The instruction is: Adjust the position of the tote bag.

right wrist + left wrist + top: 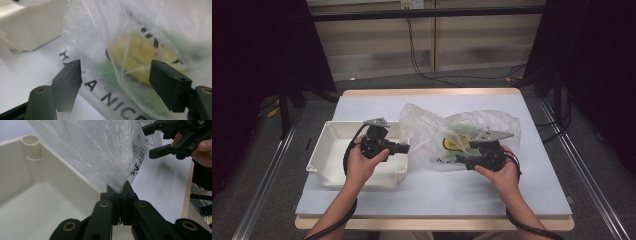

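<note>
The clear plastic bag (447,137) lies crumpled on the worktop (432,192), right of centre, just beside the right wall of the white bin (334,155); its left edge rises against that wall. Black lettering runs along the bag's near side, and through the film a yellow and green patch (454,142) shows inside, too blurred to tell what it is. The left tongs (404,148) reach from over the bin towards the bag's left edge; in the left gripper view they (122,188) are pressed together, pinching a gathered fold of the bag (100,152) that fans upward from the tips, with the bin's inner corner and floor (37,195) to the left. The right tongs (464,159) sit at the bag's near right side, held in the person's right hand (502,172); in the right gripper view they (115,82) stand spread, with the bag's printed film (130,57) bulging between the two pads but neither pad pressing on it. The left gripper view also shows the right tongs (155,141) farther off, parted, close to the bag's far edge. The left hand (362,162) rests above the bin's front half. The worktop has a pale blue-white cover with a wooden edge along the front.
</note>
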Demonstrator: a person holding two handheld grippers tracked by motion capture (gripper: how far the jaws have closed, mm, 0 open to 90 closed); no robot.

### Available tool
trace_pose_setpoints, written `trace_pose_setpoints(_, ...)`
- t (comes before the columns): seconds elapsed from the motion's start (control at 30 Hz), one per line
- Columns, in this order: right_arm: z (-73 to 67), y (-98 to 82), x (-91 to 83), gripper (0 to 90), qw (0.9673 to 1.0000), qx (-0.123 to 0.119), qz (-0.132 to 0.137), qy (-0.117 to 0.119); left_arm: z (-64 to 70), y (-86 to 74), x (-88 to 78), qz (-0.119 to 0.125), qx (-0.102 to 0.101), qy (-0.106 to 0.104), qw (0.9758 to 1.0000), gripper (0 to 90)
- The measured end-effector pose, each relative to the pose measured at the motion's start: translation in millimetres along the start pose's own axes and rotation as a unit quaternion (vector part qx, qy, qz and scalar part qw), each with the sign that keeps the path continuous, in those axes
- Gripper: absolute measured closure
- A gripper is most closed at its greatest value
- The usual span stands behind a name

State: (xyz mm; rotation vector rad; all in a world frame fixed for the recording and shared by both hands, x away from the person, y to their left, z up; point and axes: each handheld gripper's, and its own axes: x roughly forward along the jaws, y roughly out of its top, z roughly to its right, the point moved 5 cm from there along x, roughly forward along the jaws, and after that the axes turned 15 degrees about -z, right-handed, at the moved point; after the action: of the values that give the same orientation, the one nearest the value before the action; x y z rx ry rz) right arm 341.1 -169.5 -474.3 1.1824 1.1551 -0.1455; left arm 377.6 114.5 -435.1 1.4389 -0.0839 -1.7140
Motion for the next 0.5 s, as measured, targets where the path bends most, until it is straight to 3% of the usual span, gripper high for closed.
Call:
trace_pose_setpoints(0.2,7.2,12.8,-0.7,19.4,0.9996,-0.011,0.001,-0.025,0.1,0.2,1.0,-0.001,0.001,-0.004,1.0000,88.8)
trace_pose_setpoints(0.3,14.6,19.0,7.1,16.2,0.9997,-0.004,-0.007,-0.023,1.0,0.6,1.1,-0.001,0.000,-0.006,1.0000,88.8)
trace_pose_setpoints(0.4,18.7,25.2,17.5,16.0,0.9992,-0.020,-0.014,-0.030,-0.4,0.4,1.9,-0.004,0.000,-0.006,1.0000,88.8)
trace_pose_setpoints(0.5,23.0,29.7,28.9,14.8,0.9989,-0.021,-0.029,-0.030,-2.5,-0.3,3.1,-0.006,-0.003,-0.005,1.0000,88.8)
